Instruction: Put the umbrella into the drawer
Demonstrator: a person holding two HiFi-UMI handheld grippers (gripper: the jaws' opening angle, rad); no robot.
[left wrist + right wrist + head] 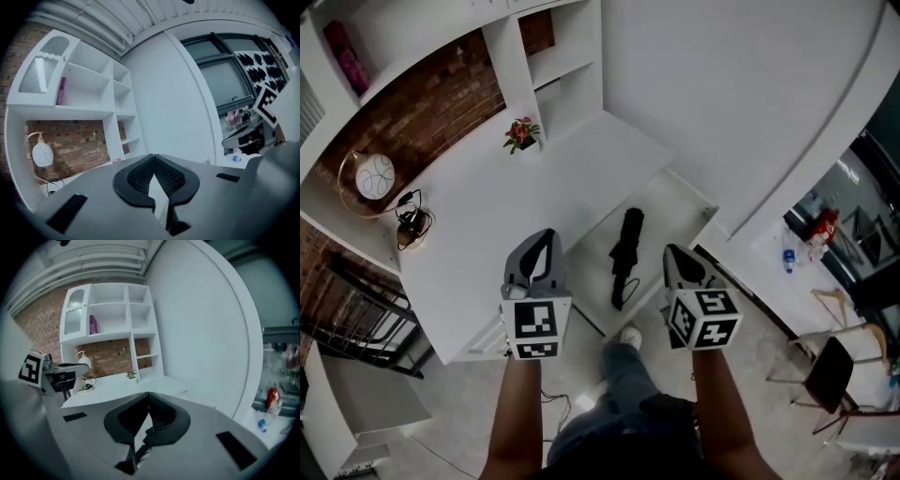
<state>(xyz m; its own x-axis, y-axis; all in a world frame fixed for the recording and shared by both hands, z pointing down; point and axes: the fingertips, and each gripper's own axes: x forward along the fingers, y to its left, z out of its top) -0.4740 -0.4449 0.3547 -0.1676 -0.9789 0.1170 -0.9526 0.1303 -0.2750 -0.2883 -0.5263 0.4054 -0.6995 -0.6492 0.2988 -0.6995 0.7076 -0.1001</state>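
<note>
A black folded umbrella (626, 255) lies lengthwise inside the open white drawer (673, 201), which is pulled out from under the white desk (502, 220). My left gripper (546, 236) is held up over the desk's front edge, to the left of the drawer, jaws shut and empty. On the other side of the umbrella, my right gripper (671, 253) hovers above the drawer's near right corner, also shut with nothing in it. In the left gripper view the left gripper (153, 157) has its tips touching. The right gripper (149, 395) looks the same in the right gripper view.
A small pot of red flowers (522, 134) stands at the back of the desk, a round white lamp (375, 176) and tangled cables (412, 226) at its left. White shelves (546, 66) rise behind. My shoe (630, 336) is beside the drawer front. A chair (830, 371) stands far right.
</note>
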